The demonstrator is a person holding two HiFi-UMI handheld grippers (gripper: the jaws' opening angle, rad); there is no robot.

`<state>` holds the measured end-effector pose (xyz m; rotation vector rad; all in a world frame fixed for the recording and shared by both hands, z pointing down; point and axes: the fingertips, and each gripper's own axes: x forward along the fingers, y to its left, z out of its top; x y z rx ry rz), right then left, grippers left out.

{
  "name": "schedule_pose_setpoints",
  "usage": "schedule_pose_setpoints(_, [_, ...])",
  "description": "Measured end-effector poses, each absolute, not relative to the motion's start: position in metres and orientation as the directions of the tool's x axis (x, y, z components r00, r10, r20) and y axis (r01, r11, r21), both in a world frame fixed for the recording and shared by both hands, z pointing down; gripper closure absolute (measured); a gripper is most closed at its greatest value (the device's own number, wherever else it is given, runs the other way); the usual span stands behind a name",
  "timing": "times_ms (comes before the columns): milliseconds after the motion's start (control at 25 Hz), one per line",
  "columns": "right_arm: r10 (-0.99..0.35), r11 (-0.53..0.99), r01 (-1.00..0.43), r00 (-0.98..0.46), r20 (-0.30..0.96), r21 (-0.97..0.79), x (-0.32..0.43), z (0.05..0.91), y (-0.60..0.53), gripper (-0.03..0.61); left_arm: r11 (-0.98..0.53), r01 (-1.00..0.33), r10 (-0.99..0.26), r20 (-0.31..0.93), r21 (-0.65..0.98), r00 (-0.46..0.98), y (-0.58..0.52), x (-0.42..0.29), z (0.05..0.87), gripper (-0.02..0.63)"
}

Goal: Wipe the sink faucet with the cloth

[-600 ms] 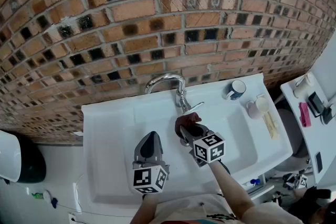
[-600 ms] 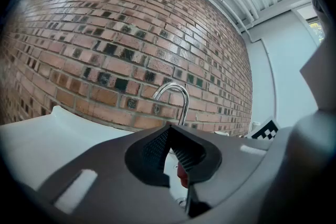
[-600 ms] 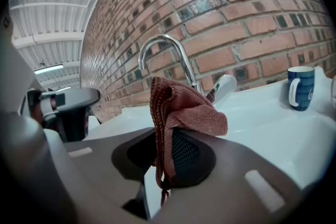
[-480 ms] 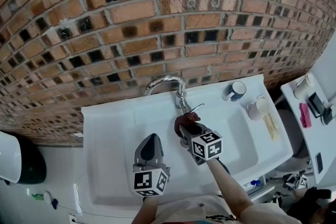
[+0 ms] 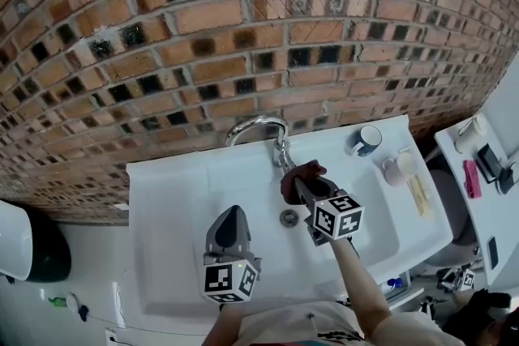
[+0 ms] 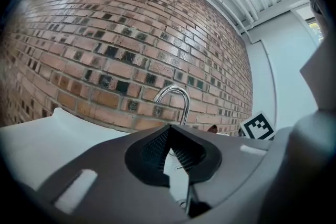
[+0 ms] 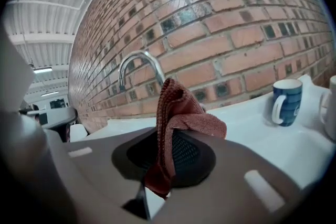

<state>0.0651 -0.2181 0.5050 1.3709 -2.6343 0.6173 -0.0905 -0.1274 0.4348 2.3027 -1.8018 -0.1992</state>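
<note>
- We clamp the red cloth (image 7: 176, 113) tight in our right claw (image 5: 302, 181), bunched against the base of the faucet (image 5: 258, 126) so it can rub there.
- Our left claw (image 5: 232, 216), closed and empty, hovers over the sink (image 5: 162, 198), clear of the wiping.

Brick wall (image 5: 203, 53): red-brown with scattered dark bricks, stood behind white sink (image 5: 170, 198).
Mug (image 5: 365, 139): blue-and-white, upright on sink's rear right ledge, near wall.
Pale cup (image 5: 395, 167): just right of mug, same ledge.
Yellowish strip (image 5: 418, 192): lay near pale cup, kind unclear.
Drain (image 5: 289, 217): round, in basin floor.
Side counter (image 5: 486, 207): white, at right; bore pink item (image 5: 470, 177) and dark device (image 5: 489, 160).
Black-and-white rounded object (image 5: 49, 251): far left, apart from sink.
</note>
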Motion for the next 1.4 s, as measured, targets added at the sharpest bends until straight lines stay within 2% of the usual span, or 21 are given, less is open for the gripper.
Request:
schedule_pose_setpoints(120, [-0.808, 0.473, -0.831, -0.541, 0.233, -0.292, 0.095, 0.483, -0.226, 0.532, -0.221, -0.942, -0.972, 0.021, 0.252, 0.234, -0.128, -0.094, 0.435, 0.607])
schedule_pose_setpoints(360, [-0.844, 0.414, -0.858, -0.487, 0.224, -0.303, 0.114, 0.474, -0.225, 0.532, -0.226, -0.940, -0.971, 0.012, 0.256, 0.237, -0.127, -0.091, 0.433, 0.607])
schedule_pose_setpoints(480, [-0.810, 0.433, -0.819, -0.537, 0.236, -0.376, 0.081, 0.480, -0.208, 0.534, -0.222, -0.940, -0.972, 0.010, 0.258, 0.233, -0.126, -0.093, 0.433, 0.607])
schedule_pose_setpoints(600, [-0.737, 0.461, -0.780, -0.603, 0.307, -0.424, 0.026, 0.502, -0.200, 0.533, -0.210, -0.943, -0.975, 0.012, 0.259, 0.221, -0.128, -0.097, 0.431, 0.607])
schedule_pose_setpoints(800, [-0.677, 0.429, -0.768, -0.622, 0.393, -0.475, -0.022, 0.528, -0.215, 0.533, -0.190, -0.947, -0.979, 0.023, 0.258, 0.203, -0.125, -0.105, 0.433, 0.607])
schedule_pose_setpoints(1400, [-0.748, 0.327, -0.789, -0.553, 0.367, -0.520, 0.000, 0.489, -0.275, 0.534, -0.170, -0.948, -0.982, 0.032, 0.269, 0.186, -0.127, -0.115, 0.440, 0.607])
